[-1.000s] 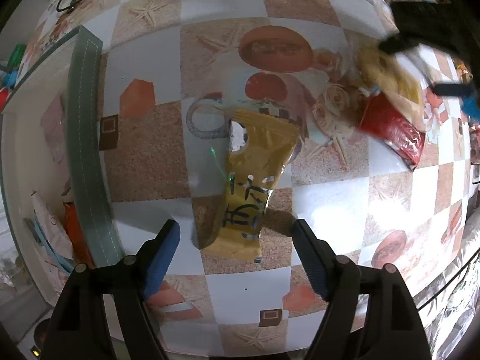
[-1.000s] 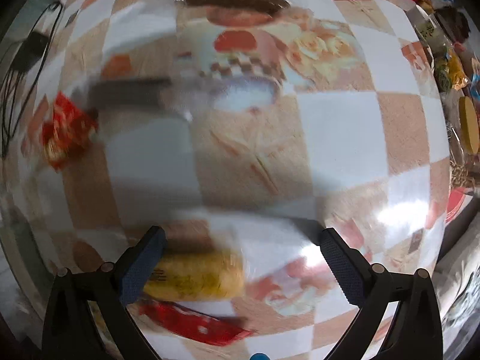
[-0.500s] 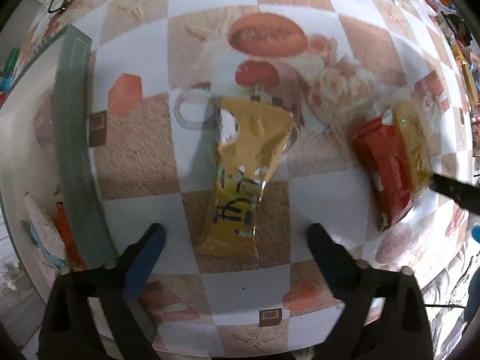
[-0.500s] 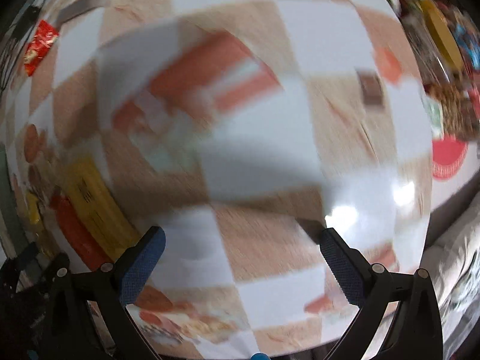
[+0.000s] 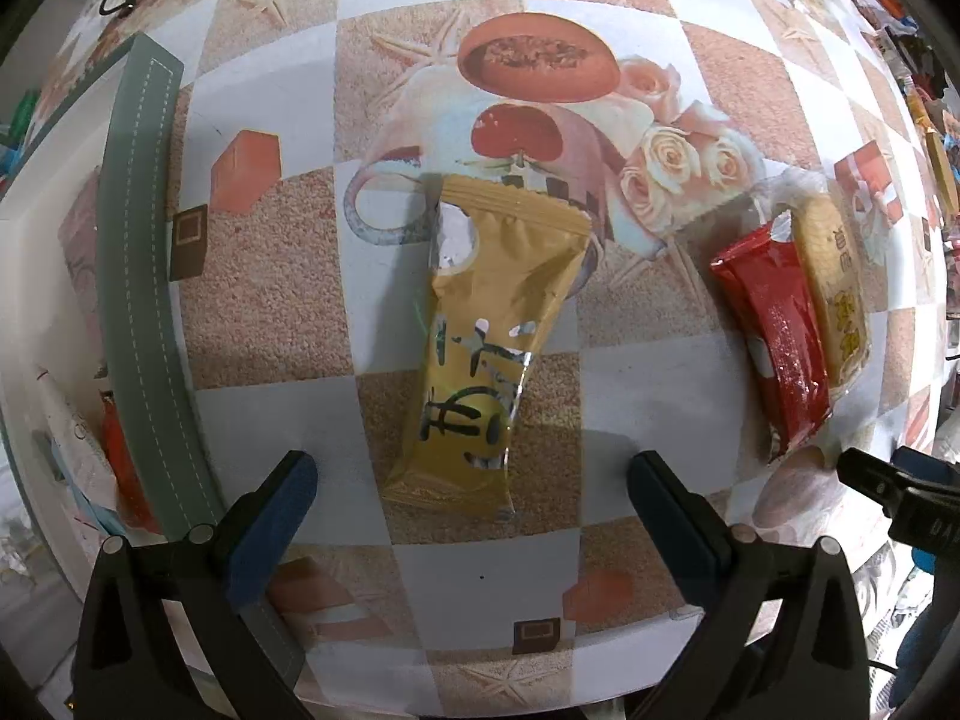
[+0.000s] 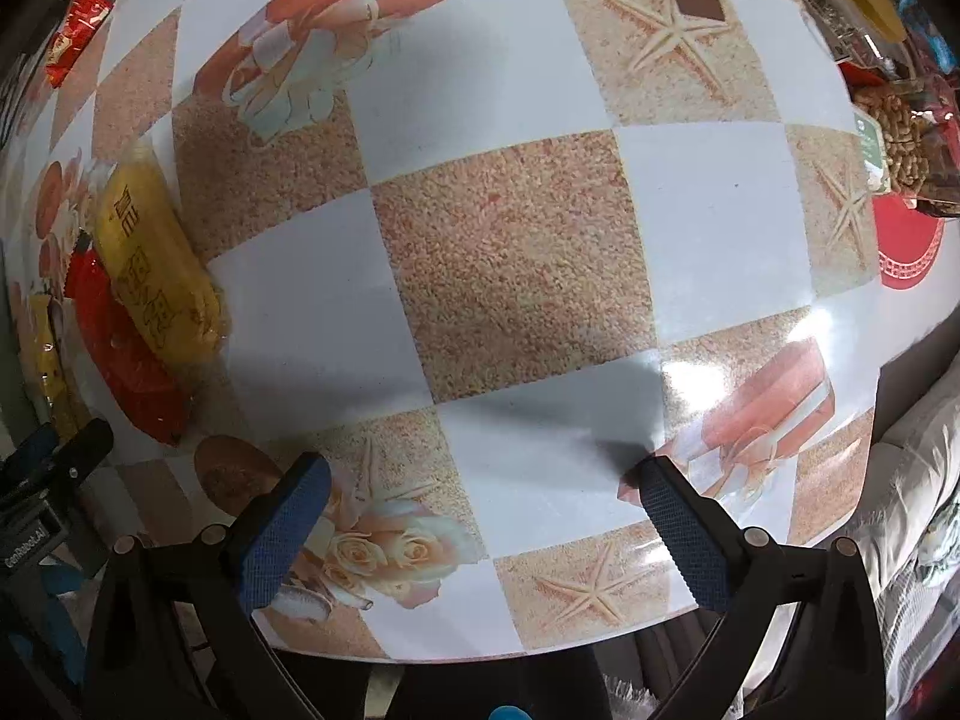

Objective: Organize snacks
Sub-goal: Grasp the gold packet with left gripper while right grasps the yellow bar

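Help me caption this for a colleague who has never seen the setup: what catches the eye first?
A gold snack packet lies lengthwise on the checkered tablecloth, in line with the open left tongs. To its right, a red packet and a yellow one lie side by side, touching. The open right tongs hover over bare cloth.

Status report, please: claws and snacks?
Left claw just opened wide, gold pack lying between, untouched. Right claw open, empty. Red pack and yellow pack lie together. Nothing blocking.
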`<state>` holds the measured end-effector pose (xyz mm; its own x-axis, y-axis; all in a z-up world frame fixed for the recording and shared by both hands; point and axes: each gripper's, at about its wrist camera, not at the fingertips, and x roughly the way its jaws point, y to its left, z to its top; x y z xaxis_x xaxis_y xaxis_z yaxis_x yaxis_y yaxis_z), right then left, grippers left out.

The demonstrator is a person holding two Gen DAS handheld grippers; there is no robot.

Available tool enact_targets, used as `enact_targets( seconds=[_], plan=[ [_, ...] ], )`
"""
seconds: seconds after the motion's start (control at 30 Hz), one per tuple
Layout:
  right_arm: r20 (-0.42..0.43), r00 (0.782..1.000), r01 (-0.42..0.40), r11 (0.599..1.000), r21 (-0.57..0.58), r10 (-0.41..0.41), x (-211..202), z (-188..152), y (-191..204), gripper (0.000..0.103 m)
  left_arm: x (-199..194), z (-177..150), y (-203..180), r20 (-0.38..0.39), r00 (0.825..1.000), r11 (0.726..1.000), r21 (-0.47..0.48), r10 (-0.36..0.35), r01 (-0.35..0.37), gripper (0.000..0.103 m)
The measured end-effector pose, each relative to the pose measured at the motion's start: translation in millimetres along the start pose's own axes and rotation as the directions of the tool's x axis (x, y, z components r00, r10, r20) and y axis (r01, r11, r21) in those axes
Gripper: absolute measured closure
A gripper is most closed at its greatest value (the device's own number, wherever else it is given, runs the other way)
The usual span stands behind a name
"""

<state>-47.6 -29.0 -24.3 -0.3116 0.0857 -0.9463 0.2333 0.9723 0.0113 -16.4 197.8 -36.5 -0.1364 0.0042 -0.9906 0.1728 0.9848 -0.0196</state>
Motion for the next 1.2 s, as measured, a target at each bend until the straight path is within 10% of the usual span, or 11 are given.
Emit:
enact_targets(
  seconds=[0.8,1.2],
  plan=[
    [-0.063,0.998,0.006,1.000,0.003,-0.006,7,31,-2,0.000,-3,-6,-1,0.019,1.000,1.000,-0.003,0.000,0.000,0.000],
    [0.128,0.990,0.091,0.966,-0.242,-0.061,-36,62,66,0.000,-4,-6,0,0.028,1.000,1.000,-0.006,-0.001,0.001,0.000]
  ],
)
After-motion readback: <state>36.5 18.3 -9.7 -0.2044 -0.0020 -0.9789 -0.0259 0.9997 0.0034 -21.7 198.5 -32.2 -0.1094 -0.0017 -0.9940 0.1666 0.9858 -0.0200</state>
